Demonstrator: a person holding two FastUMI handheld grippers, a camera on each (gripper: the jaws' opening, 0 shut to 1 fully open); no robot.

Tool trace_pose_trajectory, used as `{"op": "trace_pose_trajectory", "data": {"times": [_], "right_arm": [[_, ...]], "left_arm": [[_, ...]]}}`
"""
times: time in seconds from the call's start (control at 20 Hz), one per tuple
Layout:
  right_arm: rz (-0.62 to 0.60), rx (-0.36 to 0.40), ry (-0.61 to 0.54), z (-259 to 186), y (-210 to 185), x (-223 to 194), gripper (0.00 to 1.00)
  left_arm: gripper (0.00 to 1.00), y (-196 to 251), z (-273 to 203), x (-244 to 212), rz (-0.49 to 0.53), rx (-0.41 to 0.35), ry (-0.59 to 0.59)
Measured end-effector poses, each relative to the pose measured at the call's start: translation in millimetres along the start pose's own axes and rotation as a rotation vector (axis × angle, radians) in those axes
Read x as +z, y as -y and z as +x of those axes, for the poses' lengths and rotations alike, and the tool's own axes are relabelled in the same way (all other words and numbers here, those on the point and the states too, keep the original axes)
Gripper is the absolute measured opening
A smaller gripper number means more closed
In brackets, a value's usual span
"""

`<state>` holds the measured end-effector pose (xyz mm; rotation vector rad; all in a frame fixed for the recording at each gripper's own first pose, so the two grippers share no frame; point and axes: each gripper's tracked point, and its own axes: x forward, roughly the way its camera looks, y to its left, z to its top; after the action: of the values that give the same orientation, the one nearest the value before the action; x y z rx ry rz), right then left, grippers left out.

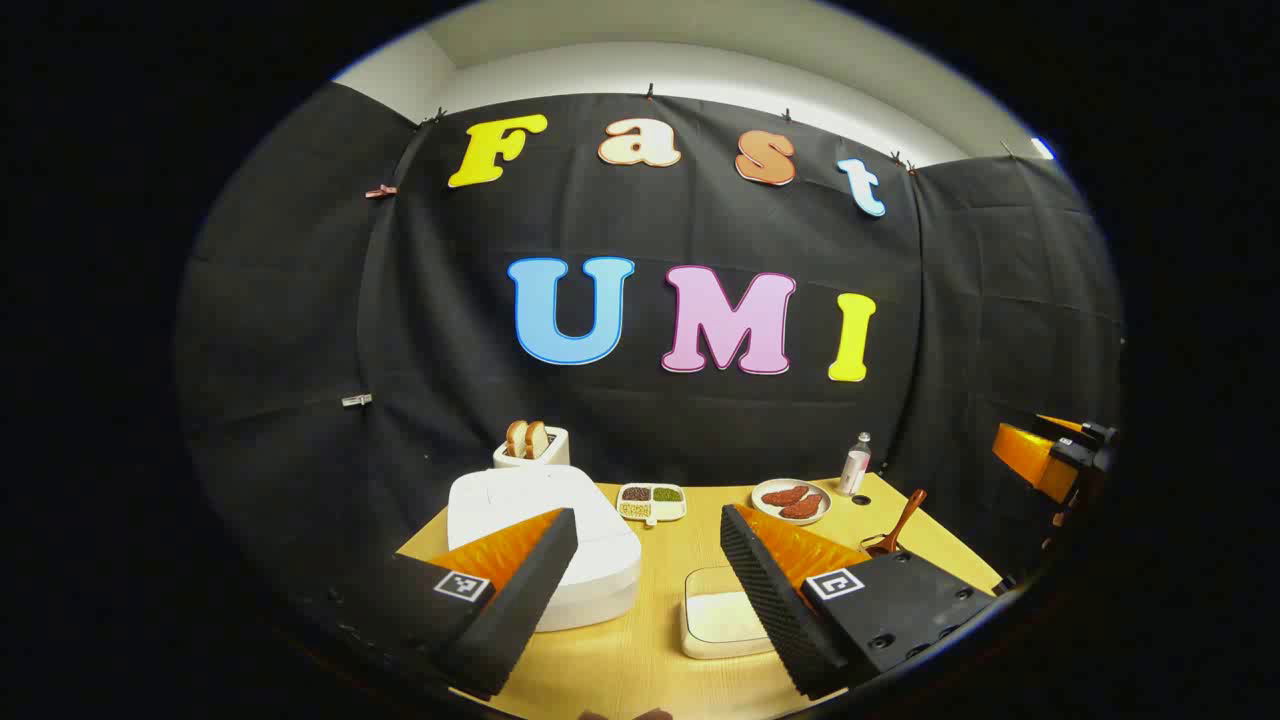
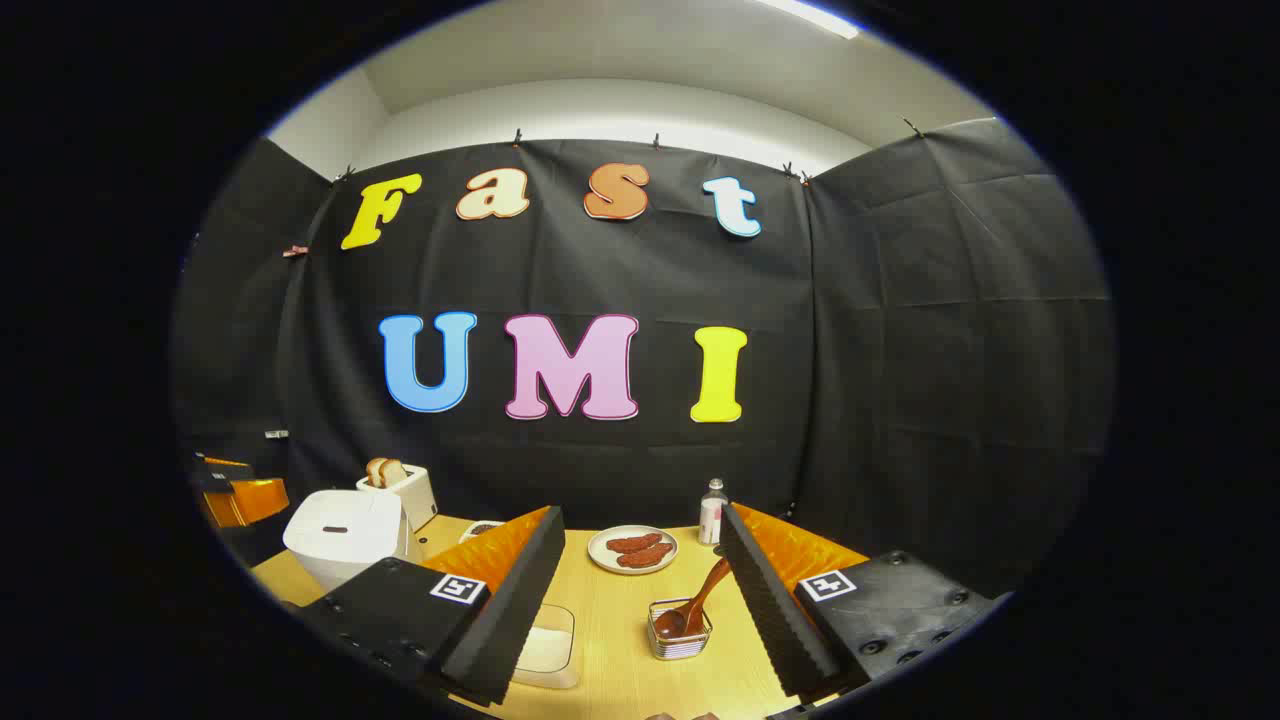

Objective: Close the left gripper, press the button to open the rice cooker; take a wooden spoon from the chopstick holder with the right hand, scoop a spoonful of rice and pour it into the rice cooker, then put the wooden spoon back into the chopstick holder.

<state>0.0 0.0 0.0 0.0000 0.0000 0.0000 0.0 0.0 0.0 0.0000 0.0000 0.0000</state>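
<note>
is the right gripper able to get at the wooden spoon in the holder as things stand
Probably yes. In the right gripper view the right gripper is open and the wooden spoon leans out of the chopstick holder straight ahead between its fingers, handle up and free. Nothing stands between them.

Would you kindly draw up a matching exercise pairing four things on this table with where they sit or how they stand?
Things:
1. wooden spoon
2. rice cooker
3. bread slices
4. plate of sausages

Descriptions:
A. lid down, at the table's left side
B. standing up out of the toaster
C. leaning in the wire chopstick holder
D. next to the small bottle by the back wall

Pairs: 1-C, 2-A, 3-B, 4-D
</note>
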Motion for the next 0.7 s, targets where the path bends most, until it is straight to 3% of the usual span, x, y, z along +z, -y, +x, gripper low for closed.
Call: {"op": "trace_pose_trajectory", "data": {"times": [0.7], "right_arm": [[0.008,0.017,-0.005,-17.5,-5.5,4.1,0.98]], "left_arm": [[0.99,-9.5,-19.3,-7.4,0.0,0.012,-0.007]]}}
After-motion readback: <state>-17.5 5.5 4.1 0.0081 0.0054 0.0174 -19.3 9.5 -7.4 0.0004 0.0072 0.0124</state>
